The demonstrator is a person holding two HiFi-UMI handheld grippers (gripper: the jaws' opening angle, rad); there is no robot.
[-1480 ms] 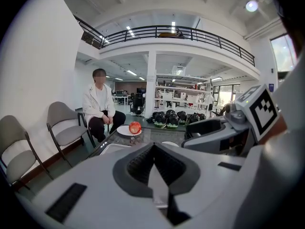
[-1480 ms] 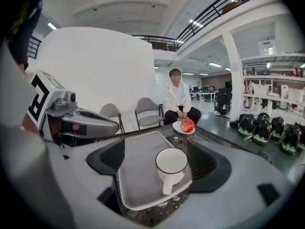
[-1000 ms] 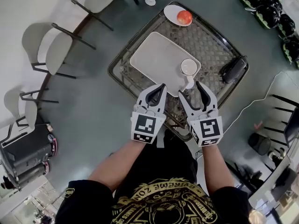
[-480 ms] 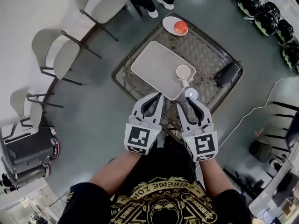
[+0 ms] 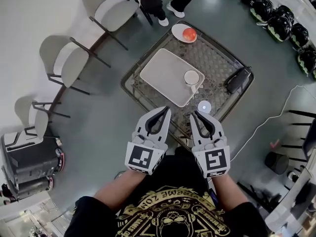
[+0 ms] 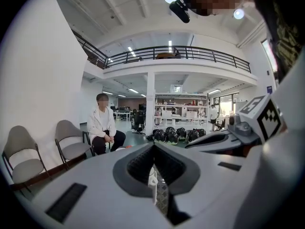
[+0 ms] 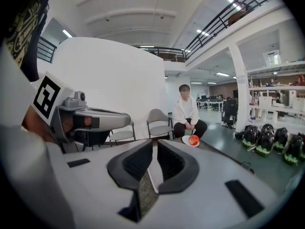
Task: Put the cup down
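Observation:
The white cup (image 5: 191, 77) stands upright on the right corner of the pale tray (image 5: 165, 73), on the woven-top table (image 5: 217, 53). Nothing holds it. Both grippers hang near my body, short of the table's near corner and apart from the cup. My left gripper (image 5: 166, 110) is shut and empty. The jaws of my right gripper (image 5: 196, 114) have just been closing and now stand together with nothing between them. In the right gripper view (image 7: 155, 149) only the tray's edge shows past the jaws. The left gripper view (image 6: 153, 147) shows a white sliver of the cup (image 6: 152, 178) through the jaws.
A plate with a red apple (image 5: 189, 33) sits at the table's far corner, a black object (image 5: 239, 79) at its right edge, a small round white disc (image 5: 204, 106) near the front. A seated person (image 7: 187, 116), grey chairs (image 5: 69, 58) and helmets (image 5: 279, 23) surround the table.
Both grippers drew back from the table towards my body and rose. The right jaws went from wide open beside the cup to closed. The cup stays on the tray.

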